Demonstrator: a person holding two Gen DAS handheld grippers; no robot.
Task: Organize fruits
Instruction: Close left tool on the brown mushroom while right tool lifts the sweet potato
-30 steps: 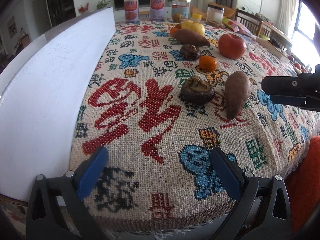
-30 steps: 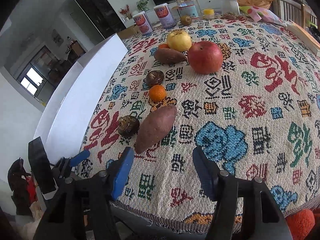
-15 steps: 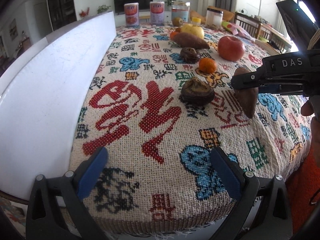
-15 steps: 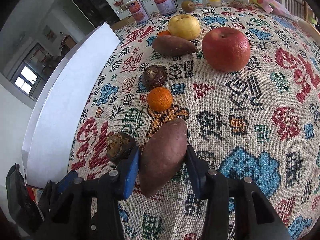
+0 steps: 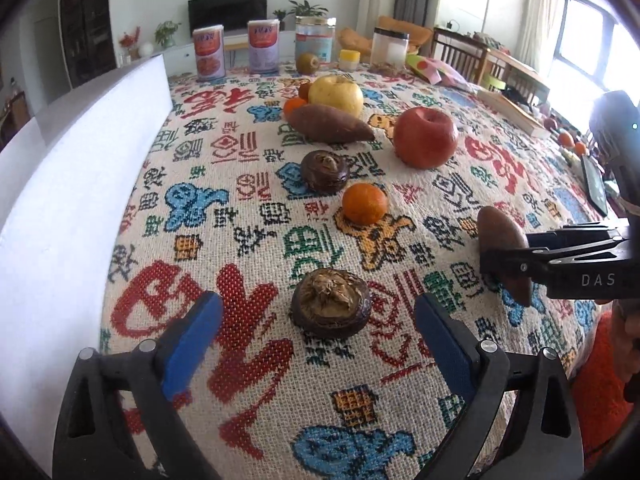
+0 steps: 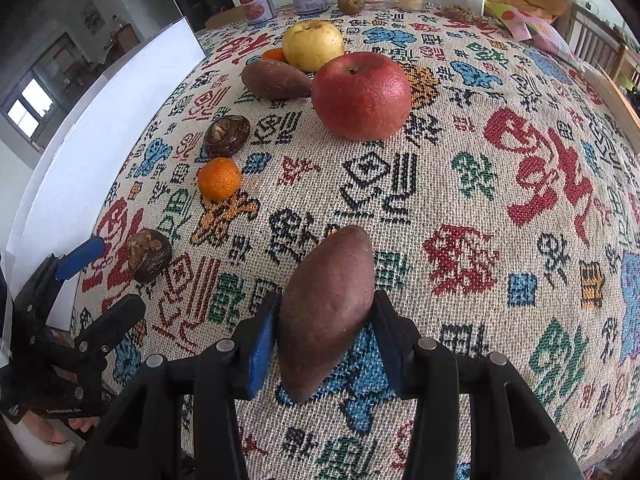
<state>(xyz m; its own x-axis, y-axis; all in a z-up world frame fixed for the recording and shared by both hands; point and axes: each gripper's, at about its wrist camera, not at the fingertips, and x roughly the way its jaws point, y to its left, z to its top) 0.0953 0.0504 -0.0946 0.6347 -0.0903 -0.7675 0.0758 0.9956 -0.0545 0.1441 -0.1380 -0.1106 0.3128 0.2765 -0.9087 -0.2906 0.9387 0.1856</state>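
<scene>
Right gripper (image 6: 324, 322) clamped on the near sweet potato (image 6: 328, 308), blue pads pressing both sides at mid-body, tip pointing fwd; from the left wrist view it looks tilted, but whether it's clear of the cloth-covered bench (image 6: 500, 216) I can't tell. Left gripper (image 5: 316, 338) is wide open w/ nothing in it, low at the bench edge, lined up on the near brown water chestnut (image 5: 330, 304) which sits btwn its fingers but ahead of them, not touching. Rest of the row: small orange (image 5: 365, 203), 2nd chestnut (image 5: 325, 171), 2nd sweet potato (image 5: 330, 124), red apple (image 5: 425, 137), yellow apple (image 5: 336, 94). Step in hand, I'd say: pick-up of the potato, sorting barely begun. Next move prob needs a steady carry to a like-with-like spot near the other potato, w/o knocking the orange
</scene>
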